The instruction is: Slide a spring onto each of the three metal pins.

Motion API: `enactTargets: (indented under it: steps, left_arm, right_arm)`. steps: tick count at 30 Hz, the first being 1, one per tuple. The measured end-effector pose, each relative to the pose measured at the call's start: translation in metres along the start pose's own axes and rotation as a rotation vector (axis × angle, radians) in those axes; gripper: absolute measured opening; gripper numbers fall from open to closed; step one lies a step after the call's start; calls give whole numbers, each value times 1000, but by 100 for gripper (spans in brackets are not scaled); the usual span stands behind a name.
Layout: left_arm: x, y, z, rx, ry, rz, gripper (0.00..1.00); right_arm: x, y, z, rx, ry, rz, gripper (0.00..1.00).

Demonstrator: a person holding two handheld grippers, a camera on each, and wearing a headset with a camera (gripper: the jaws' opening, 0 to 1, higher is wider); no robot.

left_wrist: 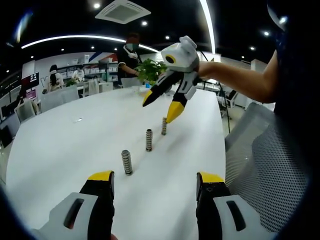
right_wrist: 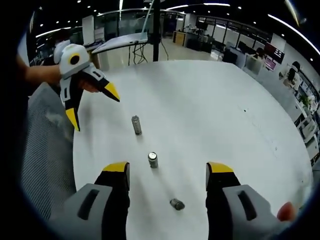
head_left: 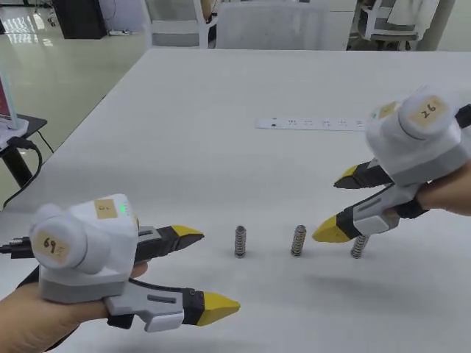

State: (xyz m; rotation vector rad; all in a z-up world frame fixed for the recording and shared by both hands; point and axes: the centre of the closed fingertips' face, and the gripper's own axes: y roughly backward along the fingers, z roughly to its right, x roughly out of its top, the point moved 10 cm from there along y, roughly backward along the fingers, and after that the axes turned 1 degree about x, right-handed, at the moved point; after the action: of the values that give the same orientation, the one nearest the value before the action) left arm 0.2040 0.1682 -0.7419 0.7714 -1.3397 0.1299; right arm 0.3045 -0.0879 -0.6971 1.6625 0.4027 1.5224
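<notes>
Three springs (head_left: 298, 240) stand upright on the desk (head_left: 221, 147), apparently seated; left claw (head_left: 215, 269) and right claw (head_left: 328, 210) gape empty; next, verify.

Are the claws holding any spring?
No, nothing is held. The left gripper and right gripper are open and empty; the springs stand on the table.

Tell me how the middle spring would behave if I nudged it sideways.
The middle spring stands tall and narrow on the table, so a sideways nudge would probably tip it. Its open coils suggest it would flex rather than stay stiff. Being round, it would likely roll once down.
</notes>
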Motion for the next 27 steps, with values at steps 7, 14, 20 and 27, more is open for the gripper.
enactTargets:
  steps: [7,14,20,27]
  left_arm:
    - [2,0,0,0,-2,1,62]
    - [3,-1,1,-2,0,1,62]
    - [3,-2,2,-2,2,-3,62]
    - [2,0,3,1,8,0,62]
  right_arm:
    - [-13,10,2,-32,-36,21,66]
    - [-26,18,1,-47,-69,38,67]
    - [-36,24,0,-59,-98,55,68]
    - [-46,30,-5,-66,-131,93,70]
